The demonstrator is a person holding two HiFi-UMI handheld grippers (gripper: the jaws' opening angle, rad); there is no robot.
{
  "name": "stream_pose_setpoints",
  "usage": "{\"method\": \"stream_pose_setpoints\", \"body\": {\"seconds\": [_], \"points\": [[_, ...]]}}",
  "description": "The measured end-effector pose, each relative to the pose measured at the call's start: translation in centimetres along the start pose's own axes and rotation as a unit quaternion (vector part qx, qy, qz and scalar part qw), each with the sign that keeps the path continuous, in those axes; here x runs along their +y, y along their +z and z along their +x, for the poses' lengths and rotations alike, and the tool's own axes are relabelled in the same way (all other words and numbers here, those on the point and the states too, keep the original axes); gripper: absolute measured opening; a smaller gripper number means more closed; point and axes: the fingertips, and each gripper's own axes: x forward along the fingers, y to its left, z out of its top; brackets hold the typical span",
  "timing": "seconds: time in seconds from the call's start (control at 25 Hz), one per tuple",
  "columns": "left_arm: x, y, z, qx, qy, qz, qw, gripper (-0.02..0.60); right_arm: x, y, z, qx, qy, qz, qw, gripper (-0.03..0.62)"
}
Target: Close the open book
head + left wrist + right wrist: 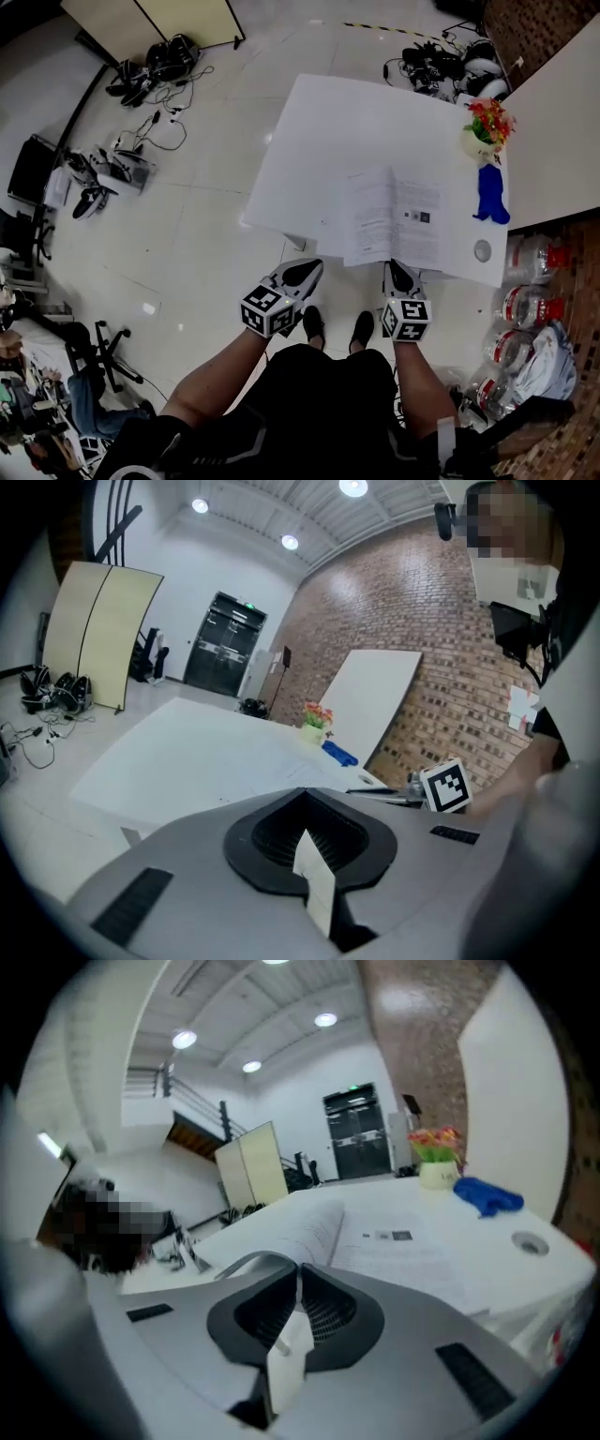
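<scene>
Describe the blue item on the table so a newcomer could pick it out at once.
Start at the white table and go to its far right corner, where a pot of red and orange flowers stands. Just nearer than the pot, right of the open book, lies the blue item: the only vivid blue thing on the white top, irregular in outline.

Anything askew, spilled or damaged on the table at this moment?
Nothing is spilled or damaged. The open book lies flat, though its near edge seems to slightly overhang the front edge of the table. The flower pot stands upright, with the blue object lying beside it.
</scene>
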Motion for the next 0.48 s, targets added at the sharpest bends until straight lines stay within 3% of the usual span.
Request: {"method": "stream_pose_setpoints", "body": {"seconds": [0.12, 0.24, 0.4, 0.48], "points": [[-0.1, 0.2, 0.1, 0.001, -0.003, 0.005, 1.0000, -0.005, -1.4, 0.0, -0.5, -0.030, 0.001, 0.146, 0.989, 0.015], [-0.2, 0.4, 0.4, 0.002, -0.005, 0.006, 1.0000, -0.005, -2.3, -0.1, -0.8, -0.054, 0.004, 0.257, 0.965, 0.015], [-0.5, 0.3, 0.6, 0.007, -0.016, 0.006, 0.9998, -0.005, -3.6, -1.2, -0.9, -0.077, 0.004, 0.405, 0.911, 0.015], [-0.7, 0.4, 0.5, 0.005, -0.020, 0.005, 0.9998, -0.005, -4.3, -1.9, -1.0, -0.090, 0.004, 0.482, 0.871, 0.015]]}}
